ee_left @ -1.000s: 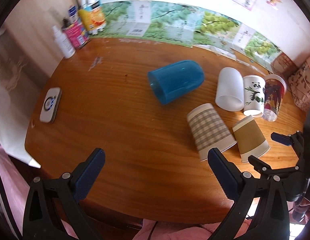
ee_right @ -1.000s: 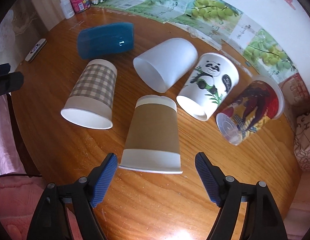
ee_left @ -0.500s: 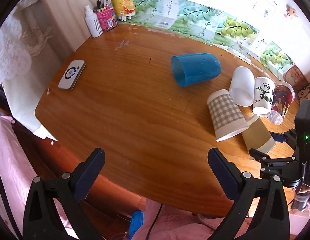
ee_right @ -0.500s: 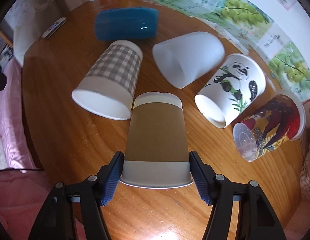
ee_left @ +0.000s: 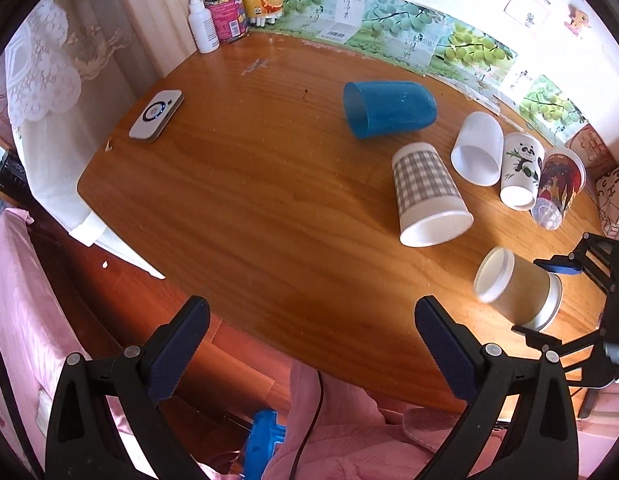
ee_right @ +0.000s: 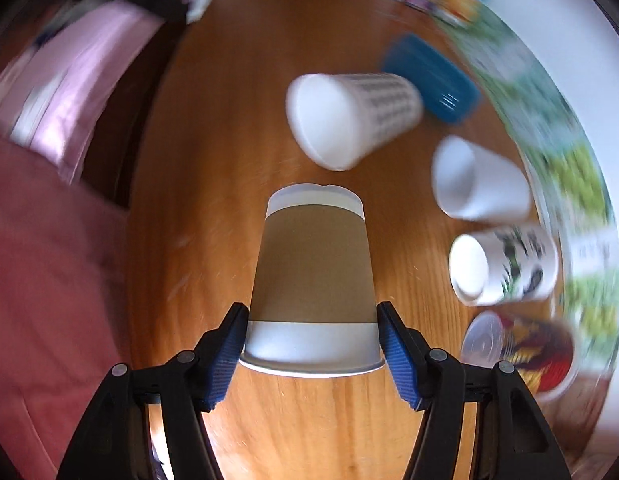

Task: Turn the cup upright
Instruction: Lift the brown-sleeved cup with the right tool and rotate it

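My right gripper (ee_right: 311, 348) is shut on a brown paper cup (ee_right: 313, 268) near its rim end, its blue pads pressing both sides. The cup is held above the wooden table (ee_left: 237, 208), lying roughly level with its base pointing away; the left wrist view shows the cup (ee_left: 517, 290) at the right with the right gripper's fingers (ee_left: 557, 269) around it. My left gripper (ee_left: 309, 348) is open and empty, hovering over the table's near edge.
Several cups lie on their sides: a checked one (ee_left: 427, 196), a blue one (ee_left: 389, 108), a white one (ee_left: 477, 148), a panda one (ee_left: 521, 170) and a red printed one (ee_left: 559, 188). A small white device (ee_left: 156, 115) and bottles (ee_left: 221, 20) are at the far left.
My right gripper closed on the brown cup, lifted it and is swinging it round, blurring the view. My left gripper pulled back and up, widening its view.
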A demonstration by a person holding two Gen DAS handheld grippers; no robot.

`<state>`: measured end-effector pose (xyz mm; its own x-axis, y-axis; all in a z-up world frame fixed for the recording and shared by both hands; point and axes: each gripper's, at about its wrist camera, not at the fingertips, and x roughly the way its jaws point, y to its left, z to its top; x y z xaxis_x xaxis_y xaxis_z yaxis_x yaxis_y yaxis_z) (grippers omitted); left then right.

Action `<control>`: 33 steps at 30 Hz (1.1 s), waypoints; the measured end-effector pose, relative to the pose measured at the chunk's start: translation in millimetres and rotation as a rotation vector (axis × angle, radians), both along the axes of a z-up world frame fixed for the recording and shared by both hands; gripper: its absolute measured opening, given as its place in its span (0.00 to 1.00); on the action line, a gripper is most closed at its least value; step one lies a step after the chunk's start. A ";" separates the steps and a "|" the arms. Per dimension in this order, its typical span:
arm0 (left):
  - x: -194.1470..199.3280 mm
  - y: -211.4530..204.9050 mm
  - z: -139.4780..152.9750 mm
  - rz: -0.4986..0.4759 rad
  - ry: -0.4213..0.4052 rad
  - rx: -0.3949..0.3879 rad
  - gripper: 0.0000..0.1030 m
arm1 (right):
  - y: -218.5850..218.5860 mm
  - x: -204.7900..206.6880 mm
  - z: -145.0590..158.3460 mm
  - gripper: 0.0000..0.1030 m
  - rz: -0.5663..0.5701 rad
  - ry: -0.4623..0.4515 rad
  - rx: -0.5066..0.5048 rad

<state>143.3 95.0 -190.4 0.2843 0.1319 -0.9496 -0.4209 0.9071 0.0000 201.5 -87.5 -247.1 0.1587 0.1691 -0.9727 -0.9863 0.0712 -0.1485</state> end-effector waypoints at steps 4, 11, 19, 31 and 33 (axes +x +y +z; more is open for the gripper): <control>-9.4 -7.9 -2.8 0.009 -0.002 0.006 0.99 | -7.6 -24.8 0.7 0.63 0.226 -0.056 -0.033; -25.1 -21.6 -10.1 0.021 0.017 -0.004 0.99 | -19.2 -58.2 -6.1 0.63 0.628 -0.143 -0.102; -34.9 -29.8 -12.6 0.026 0.030 -0.003 0.99 | -27.1 -69.4 -20.4 0.64 0.930 -0.211 -0.145; -35.8 -41.4 -15.3 -0.026 0.050 0.009 0.99 | -3.7 -61.8 -32.8 0.66 1.010 -0.238 -0.162; -35.3 -41.9 -15.8 -0.036 0.053 0.010 0.99 | -6.6 -60.7 -33.4 0.70 1.000 -0.250 -0.160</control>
<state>108.0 53.1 -206.2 0.2382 0.1322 -0.9622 -0.3869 0.9216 0.0308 140.7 -94.1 -280.5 0.2170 0.2064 -0.9541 -0.5240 -0.8000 -0.2922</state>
